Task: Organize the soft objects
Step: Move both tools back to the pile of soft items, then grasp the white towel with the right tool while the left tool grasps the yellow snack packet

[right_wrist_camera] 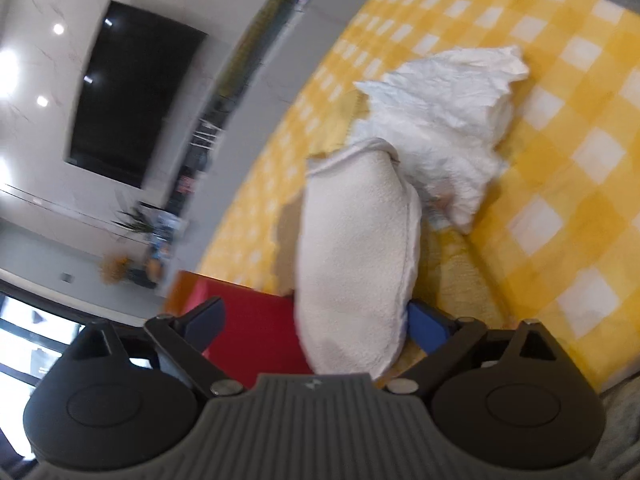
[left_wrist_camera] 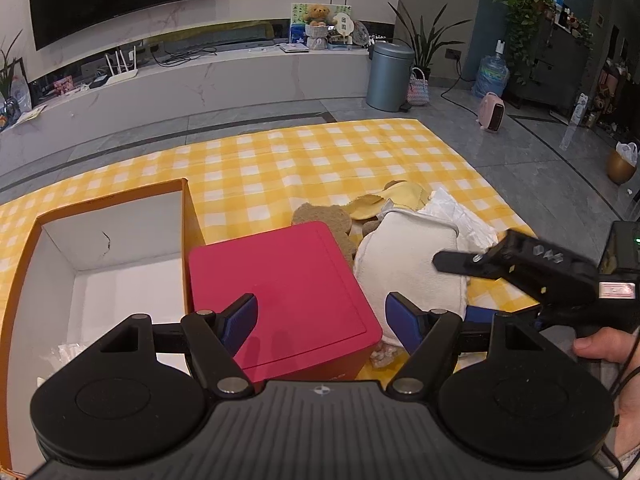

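Observation:
A cream towel pad (left_wrist_camera: 404,264) lies on the yellow checked cloth (left_wrist_camera: 320,160), right of a red box (left_wrist_camera: 280,288). My right gripper (left_wrist_camera: 464,288) is rolled on its side with the pad (right_wrist_camera: 356,264) between its wide jaws. In the blurred right wrist view the right blue pad (right_wrist_camera: 428,328) touches it and the left pad (right_wrist_camera: 204,316) stands apart. My left gripper (left_wrist_camera: 322,326) hangs open over the red box's near edge, holding nothing. Behind the pad lie a brown bear-shaped sponge (left_wrist_camera: 324,216), yellow cloths (left_wrist_camera: 384,200) and a crumpled white sheet (left_wrist_camera: 460,216).
An open orange box with a white inside (left_wrist_camera: 100,280) stands left of the red box. A hand (left_wrist_camera: 600,346) holds the right gripper. On the grey floor beyond the cloth stand a grey bin (left_wrist_camera: 390,76), a pink heater (left_wrist_camera: 492,112) and a water bottle (left_wrist_camera: 492,76).

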